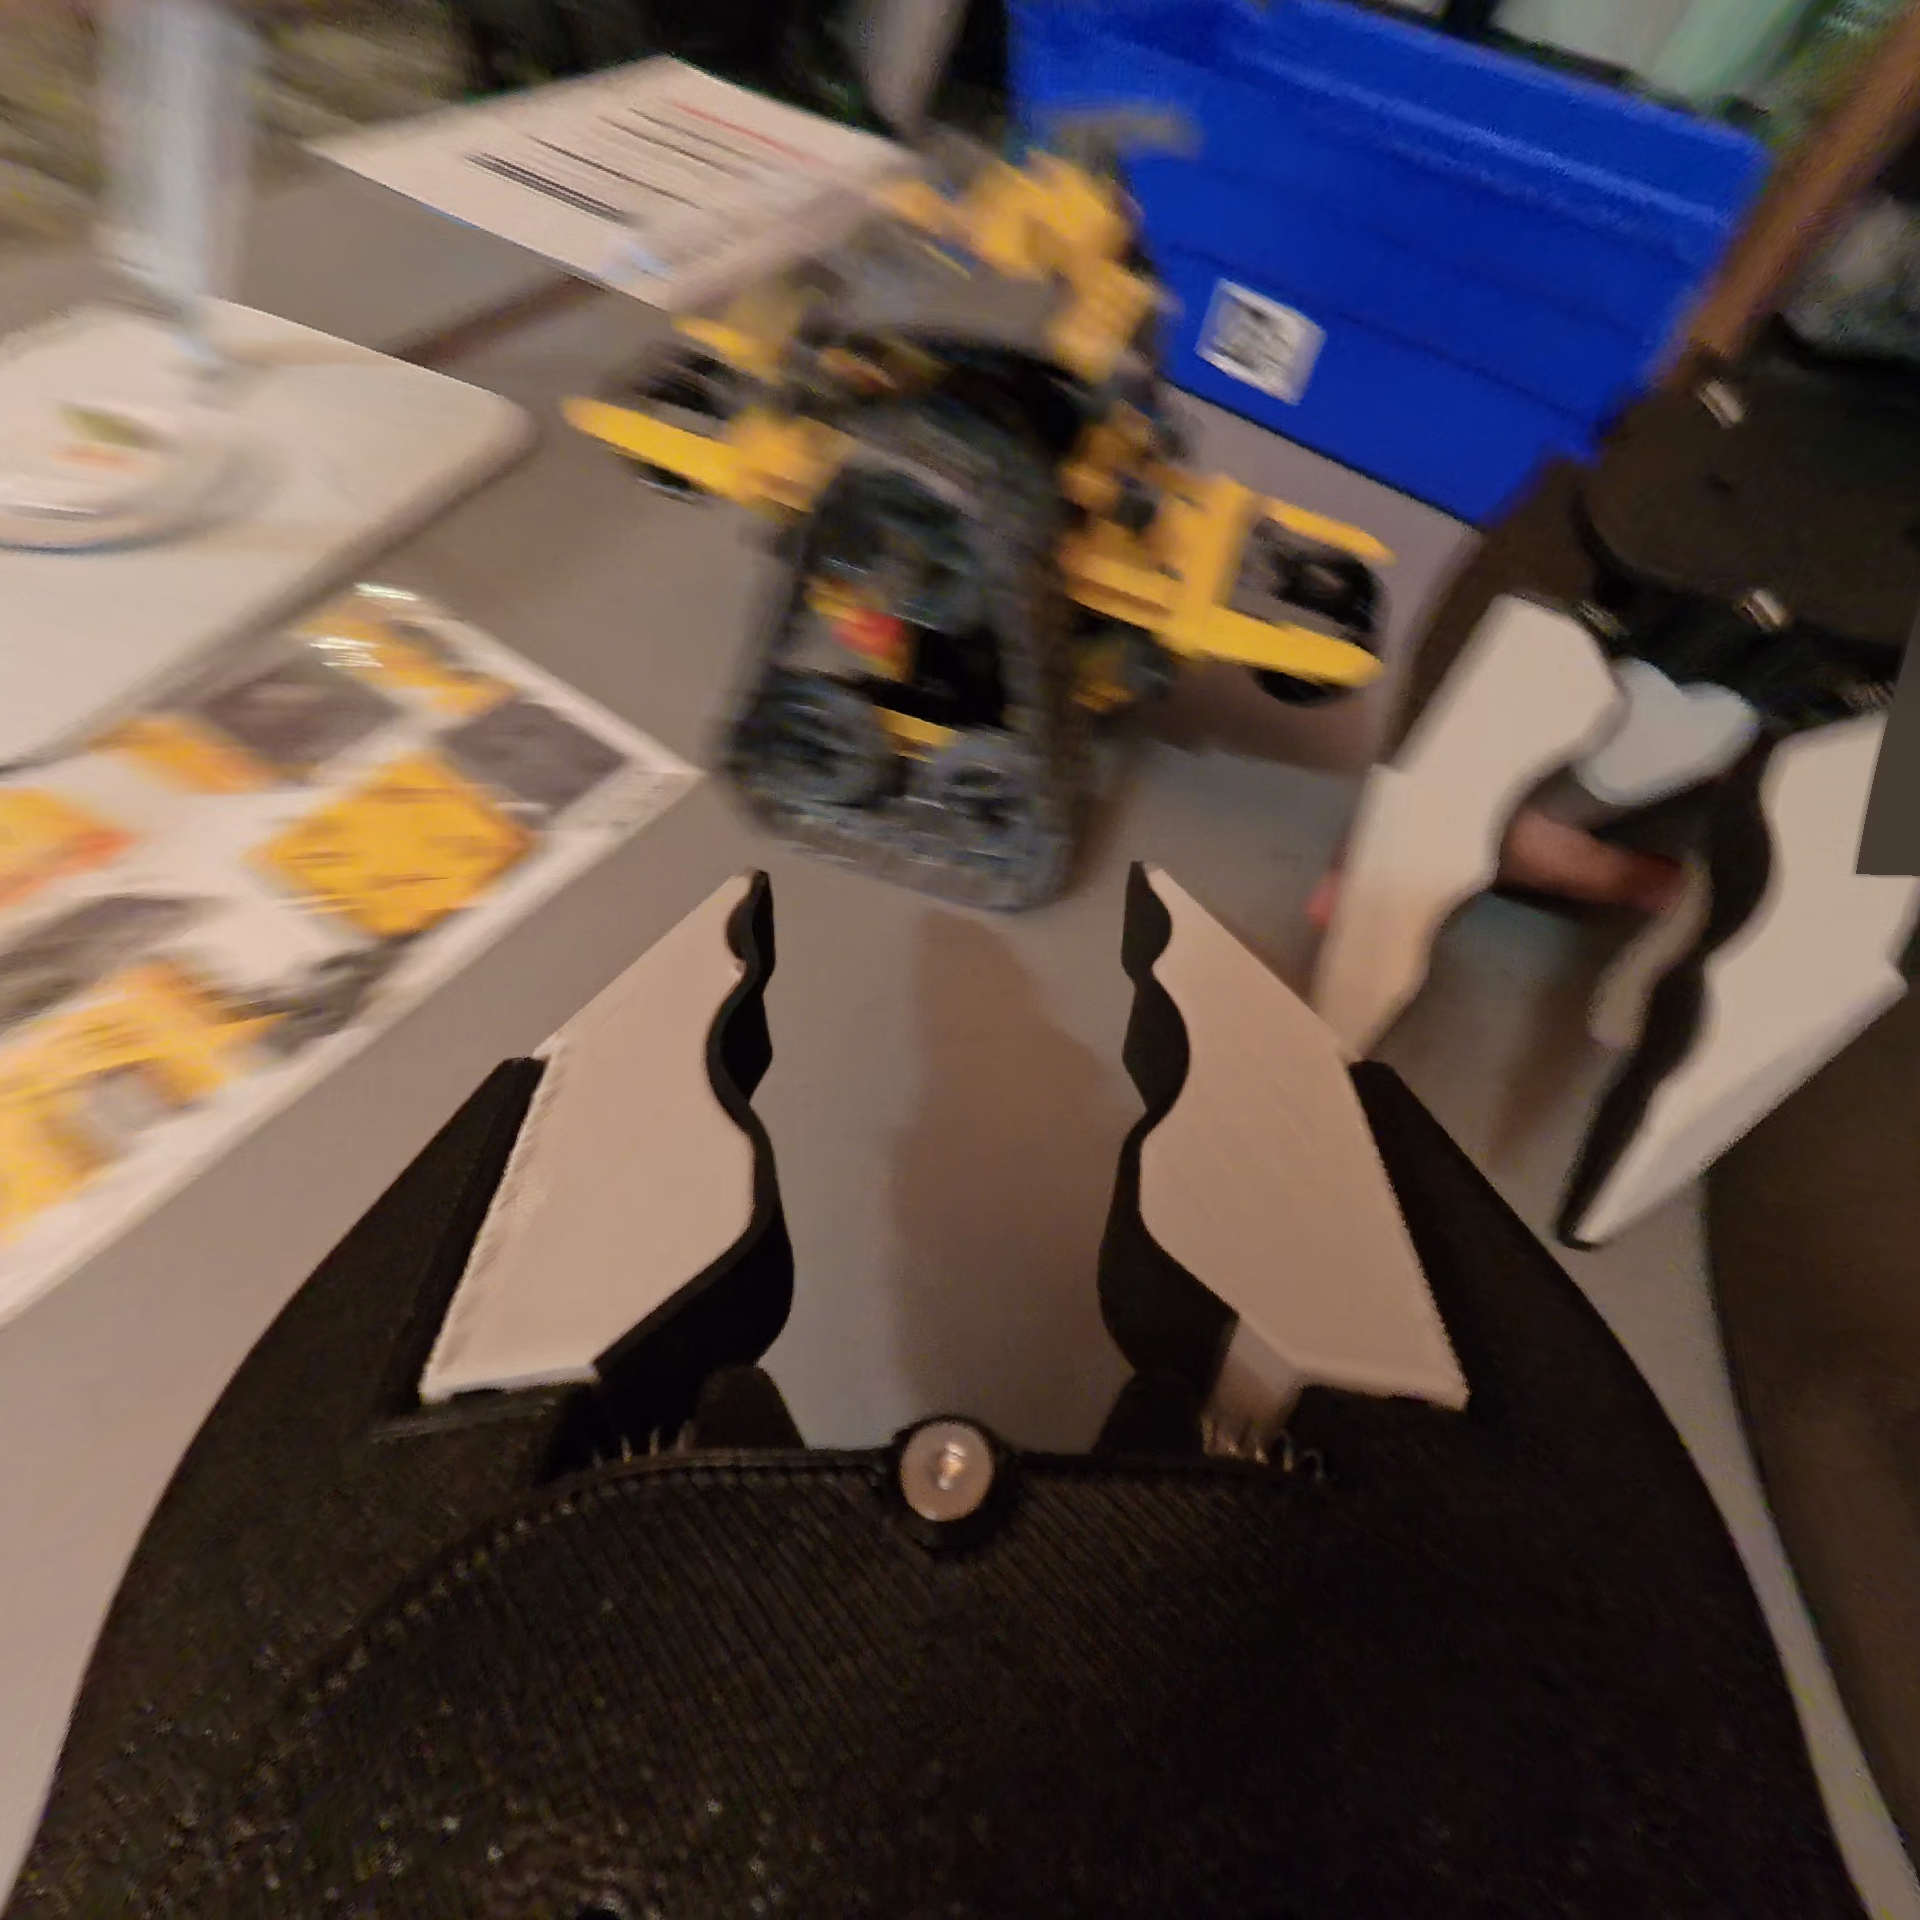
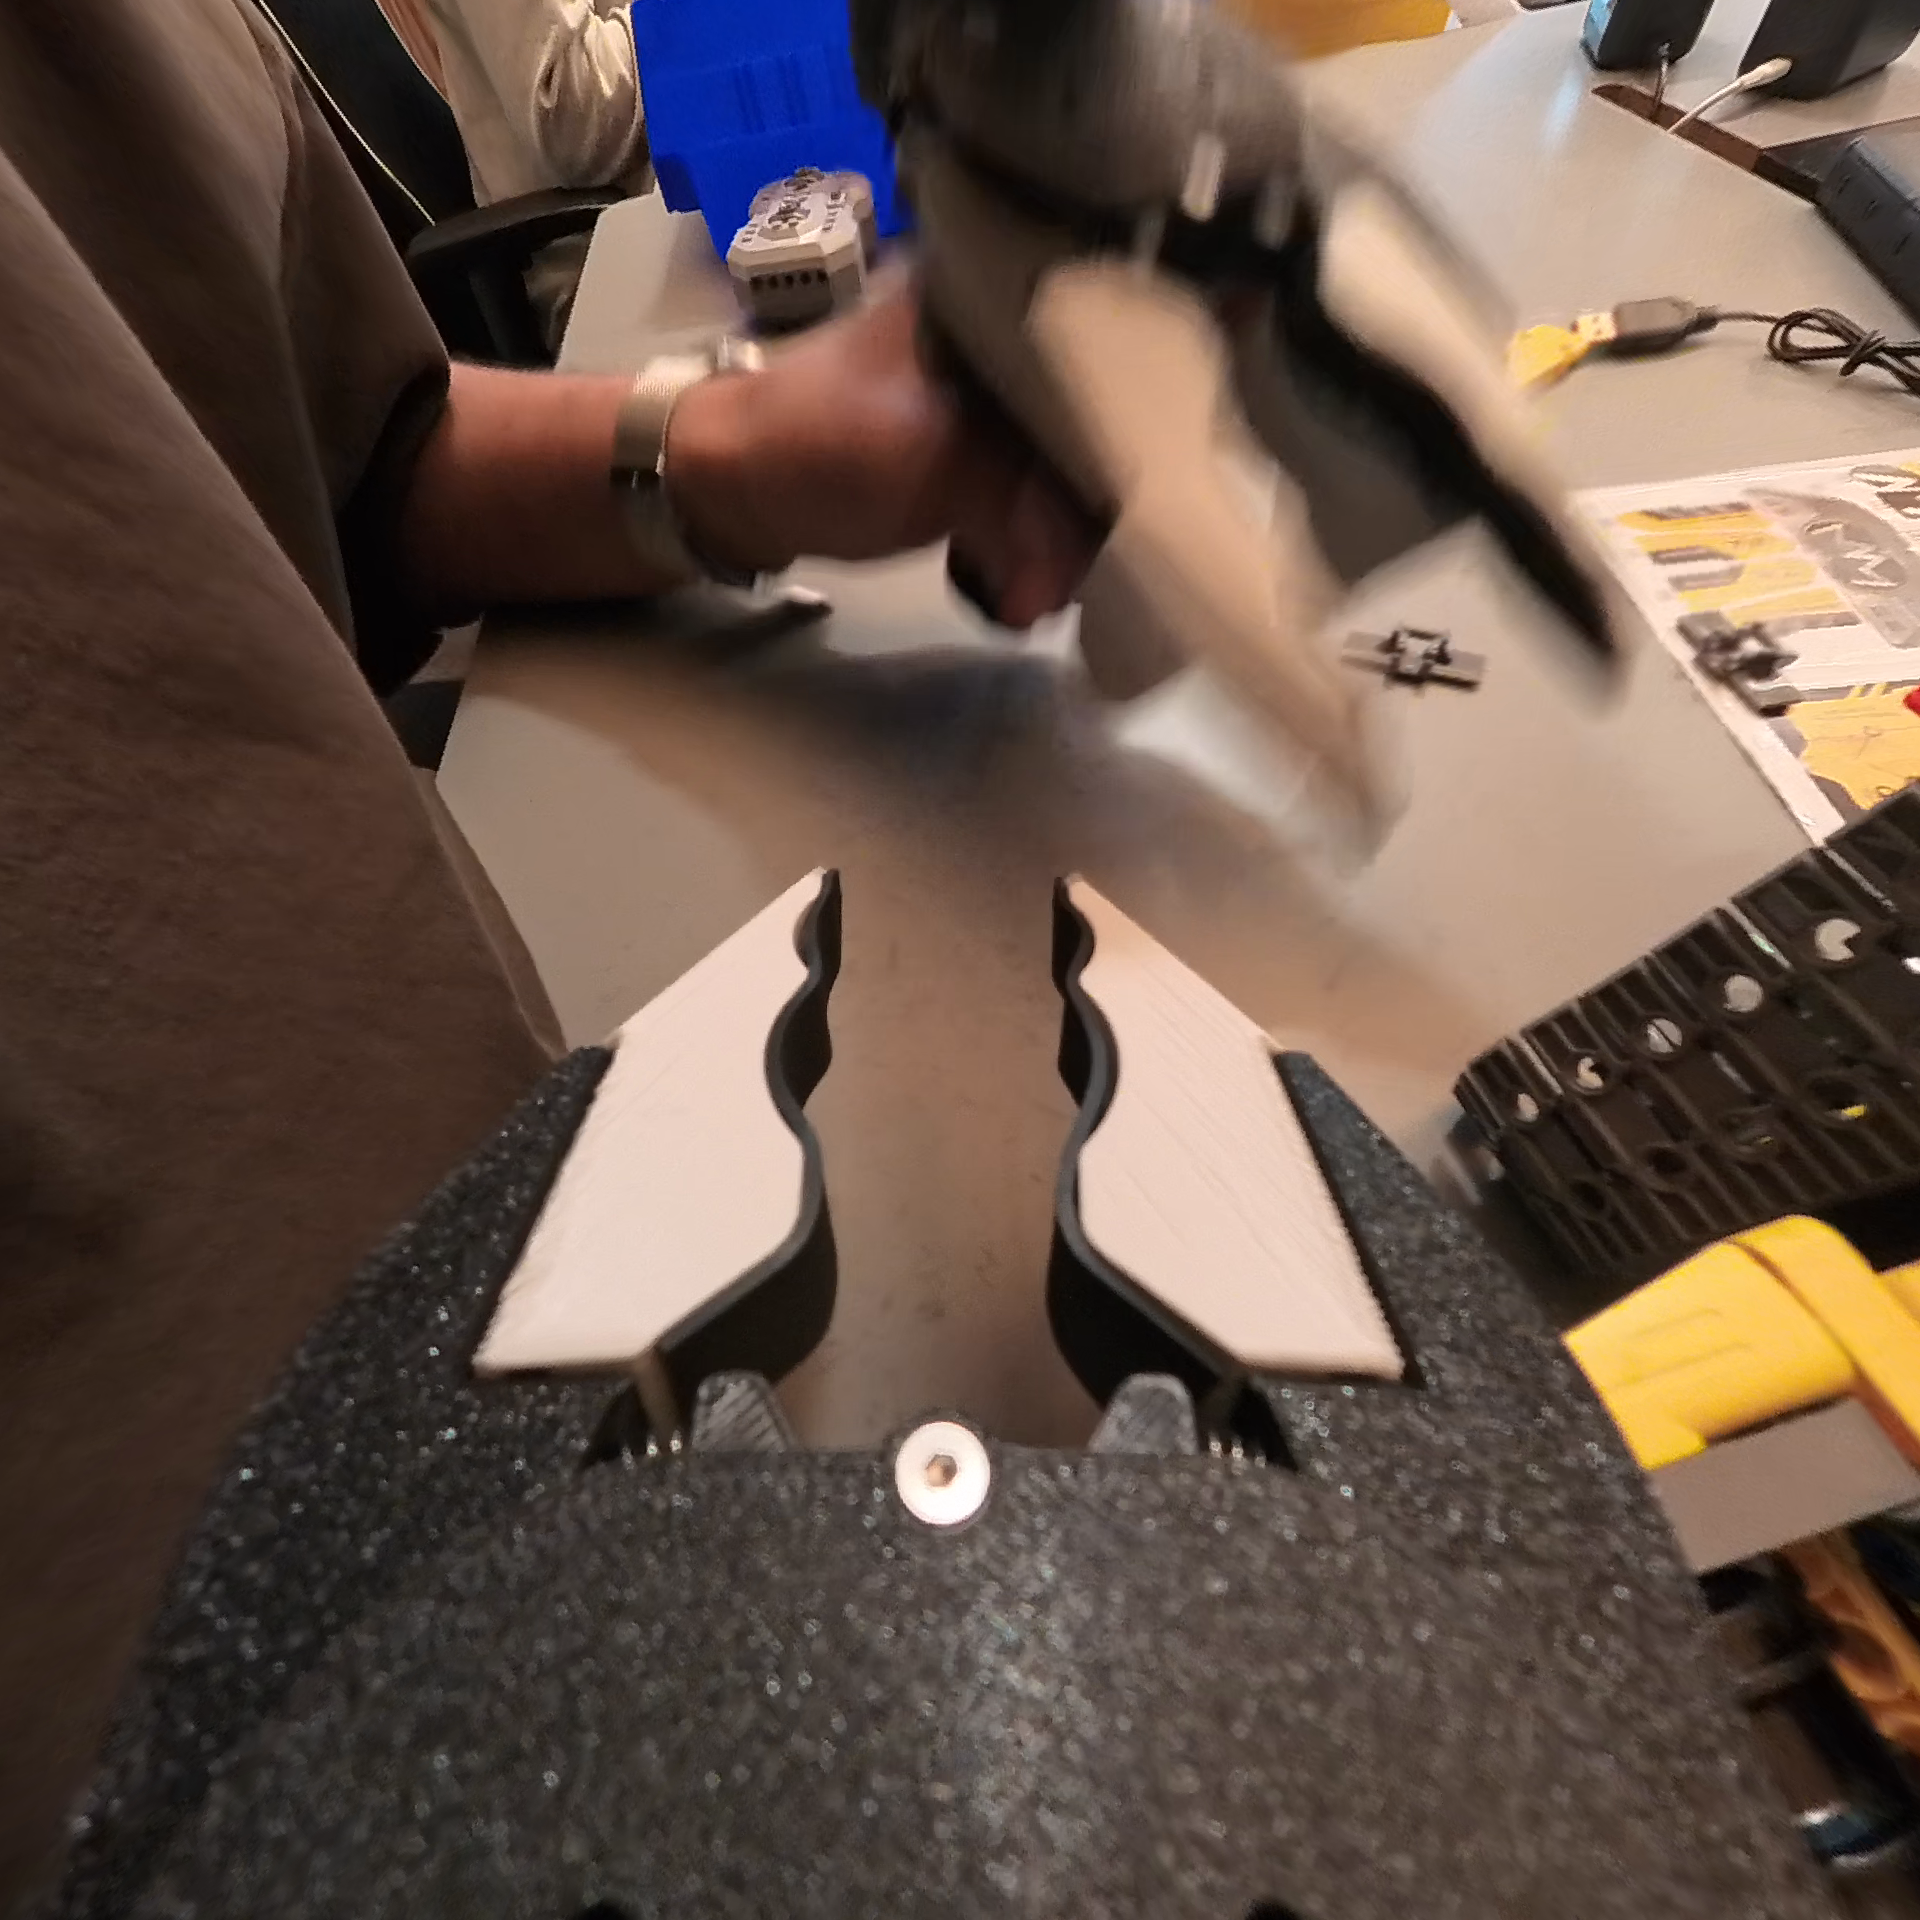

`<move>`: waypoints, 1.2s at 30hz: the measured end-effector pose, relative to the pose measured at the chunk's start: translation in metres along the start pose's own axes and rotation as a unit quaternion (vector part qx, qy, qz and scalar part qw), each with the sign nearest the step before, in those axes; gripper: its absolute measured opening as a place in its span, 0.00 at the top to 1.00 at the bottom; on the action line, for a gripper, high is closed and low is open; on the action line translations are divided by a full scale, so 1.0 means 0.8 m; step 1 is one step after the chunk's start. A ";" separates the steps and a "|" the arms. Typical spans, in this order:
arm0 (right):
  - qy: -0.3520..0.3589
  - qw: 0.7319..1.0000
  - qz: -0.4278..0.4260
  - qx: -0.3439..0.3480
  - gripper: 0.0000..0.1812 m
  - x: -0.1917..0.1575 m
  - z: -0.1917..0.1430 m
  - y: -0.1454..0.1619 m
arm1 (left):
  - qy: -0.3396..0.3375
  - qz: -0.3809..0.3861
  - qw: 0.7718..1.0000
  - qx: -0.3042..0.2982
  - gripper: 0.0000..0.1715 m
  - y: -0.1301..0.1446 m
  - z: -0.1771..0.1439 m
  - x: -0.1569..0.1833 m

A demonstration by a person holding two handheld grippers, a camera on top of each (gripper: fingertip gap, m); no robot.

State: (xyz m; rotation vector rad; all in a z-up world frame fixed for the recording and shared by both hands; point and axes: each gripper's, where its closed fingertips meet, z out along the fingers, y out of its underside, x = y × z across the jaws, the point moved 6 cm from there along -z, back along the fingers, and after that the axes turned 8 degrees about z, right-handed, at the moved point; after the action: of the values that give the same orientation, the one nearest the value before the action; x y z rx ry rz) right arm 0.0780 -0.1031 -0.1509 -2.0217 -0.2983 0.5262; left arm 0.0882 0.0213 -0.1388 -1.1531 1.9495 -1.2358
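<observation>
A yellow and black toy tracked vehicle [image 1: 966,540] built of bricks stands on the grey table [image 1: 644,582], blurred. My left gripper [image 1: 948,883] is open and empty, just short of the vehicle's track end. My right gripper shows at the right of that view [image 1: 1621,987], open. In the right wrist view my right gripper [image 2: 943,888] is open and empty above the bare table [image 2: 935,1039]. The vehicle's black track [image 2: 1714,1049] and a yellow part [image 2: 1745,1340] lie to its right. The left gripper [image 2: 1351,810] shows there blurred, held by a hand [image 2: 831,447].
A blue bin [image 1: 1392,239] stands behind the vehicle. A printed booklet with yellow pictures [image 1: 260,883] lies at left, a white sheet [image 1: 613,166] farther back. In the right wrist view: a small black part [image 2: 1411,657], a grey controller [image 2: 800,244], a cable [image 2: 1766,332], the person's brown shirt [image 2: 208,831].
</observation>
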 end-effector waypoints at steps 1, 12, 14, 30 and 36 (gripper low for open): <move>0.001 1.000 -0.002 -0.002 0.78 -0.001 0.000 0.001 | -0.023 -0.008 1.000 0.013 0.62 -0.006 -0.015 -0.014; 0.001 1.000 -0.002 -0.004 0.78 -0.001 0.001 0.001 | -0.301 -0.032 0.947 0.109 0.85 -0.029 -0.209 -0.122; 0.002 1.000 -0.004 -0.006 0.78 -0.001 0.001 0.001 | -0.336 -0.037 0.934 0.114 0.88 -0.025 -0.231 -0.130; 0.024 0.998 -0.053 -0.026 0.78 -0.010 0.008 0.007 | -0.396 -0.149 0.905 0.048 0.93 0.049 -0.273 -0.183; 0.027 0.997 -0.066 -0.032 0.78 -0.014 0.009 0.008 | -0.366 -0.200 0.908 -0.043 0.89 0.088 -0.227 -0.198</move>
State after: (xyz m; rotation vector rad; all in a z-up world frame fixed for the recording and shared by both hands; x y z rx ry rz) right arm 0.0649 -0.1055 -0.1572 -2.0589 -0.4165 0.3837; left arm -0.0072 0.2530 -0.1244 -1.8047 1.2390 -0.7181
